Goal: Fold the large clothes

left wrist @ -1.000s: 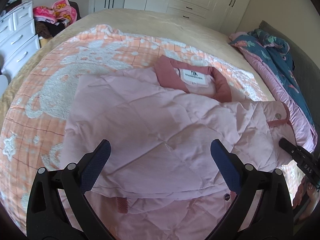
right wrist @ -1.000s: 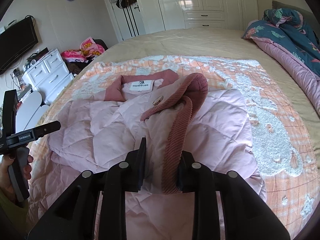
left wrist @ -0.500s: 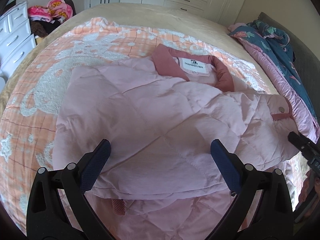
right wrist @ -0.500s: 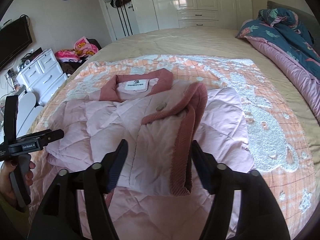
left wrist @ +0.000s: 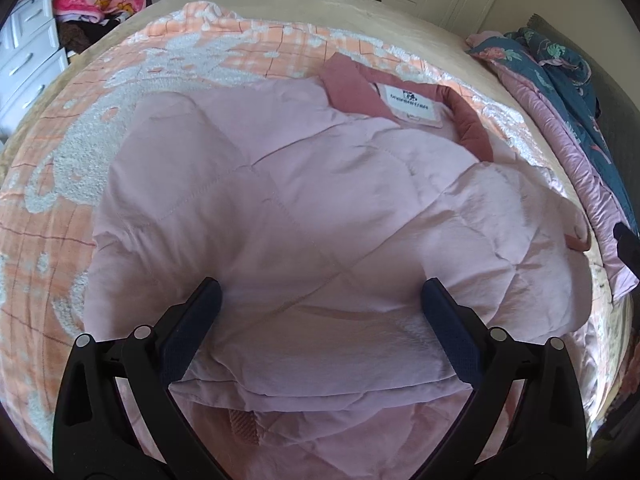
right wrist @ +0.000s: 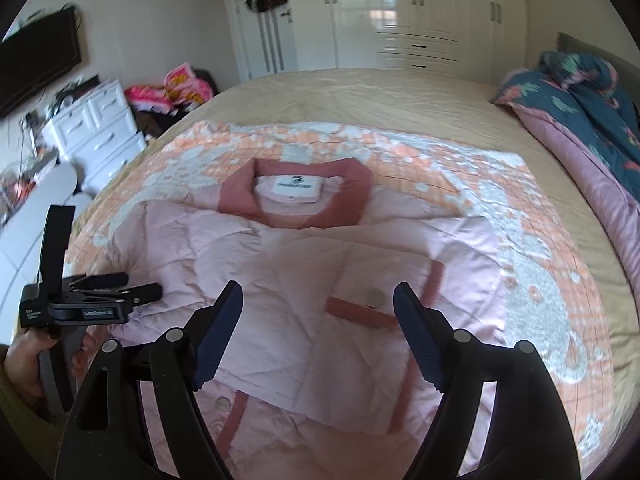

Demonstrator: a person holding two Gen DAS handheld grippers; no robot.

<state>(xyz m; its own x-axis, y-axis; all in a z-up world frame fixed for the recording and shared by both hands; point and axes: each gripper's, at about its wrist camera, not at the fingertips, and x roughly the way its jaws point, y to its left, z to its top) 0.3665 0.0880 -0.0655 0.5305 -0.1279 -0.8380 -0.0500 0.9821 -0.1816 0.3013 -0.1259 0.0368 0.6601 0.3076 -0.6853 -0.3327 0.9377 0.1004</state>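
1. Pale pink quilted jacket (right wrist: pixel 320 280) with dusty-rose collar: spread on orange-and-white patterned blanket (right wrist: pixel 540 280).
2. Right gripper (right wrist: pixel 318 332): jaws just opened, released, above the jacket.
3. Left gripper (left wrist: pixel 320 320): spread wide, empty, over jacket's folded edge.

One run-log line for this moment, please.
right gripper: jaws just opened, nothing between | left gripper: open over pink jacket | sleeve laid across front

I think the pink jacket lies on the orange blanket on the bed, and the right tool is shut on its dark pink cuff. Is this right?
Not quite. The right tool is open; its jaws have just been opening, with nothing between them, as the right wrist view shows. The rest holds: the pink jacket lies on the orange blanket on the bed.
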